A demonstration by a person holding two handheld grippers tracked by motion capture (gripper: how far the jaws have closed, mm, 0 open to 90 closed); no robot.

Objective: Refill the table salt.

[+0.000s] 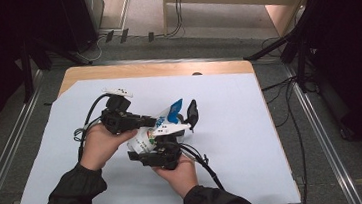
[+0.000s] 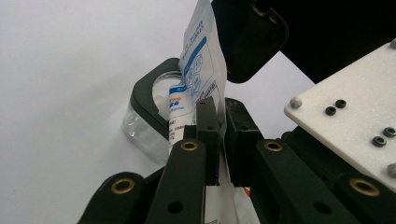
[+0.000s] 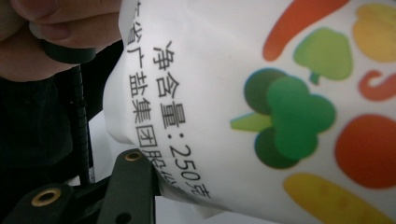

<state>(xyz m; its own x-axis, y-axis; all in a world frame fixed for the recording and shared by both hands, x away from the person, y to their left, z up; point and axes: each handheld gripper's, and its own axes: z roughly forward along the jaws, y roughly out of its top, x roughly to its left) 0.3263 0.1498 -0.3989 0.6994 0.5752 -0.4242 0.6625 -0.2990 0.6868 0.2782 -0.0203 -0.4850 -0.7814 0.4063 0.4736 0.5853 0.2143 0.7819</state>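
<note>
A white salt bag [image 1: 145, 138] printed with vegetables and topped in blue is held up between both grippers. My left gripper [image 1: 156, 120] is shut on the bag's [image 2: 198, 60] upper edge, pinched flat between the jaws of the left gripper [image 2: 222, 135]. My right gripper [image 1: 149, 149] holds the bag's bulging body from below. In the right gripper view the bag [image 3: 280, 93] presses against one finger [image 3: 133, 186] and hides the other. Behind the bag, a clear jar [image 2: 147, 119] with a black rim stands on the sheet, its black lid [image 1: 192, 113] raised upright.
A pale sheet [image 1: 233, 147] covers most of the wooden table [image 1: 156, 69]. Cables trail from both grippers toward the person. Dark stands and cables line the floor to the left and right of the table. A hand [image 3: 42, 32] is close by in the right gripper view.
</note>
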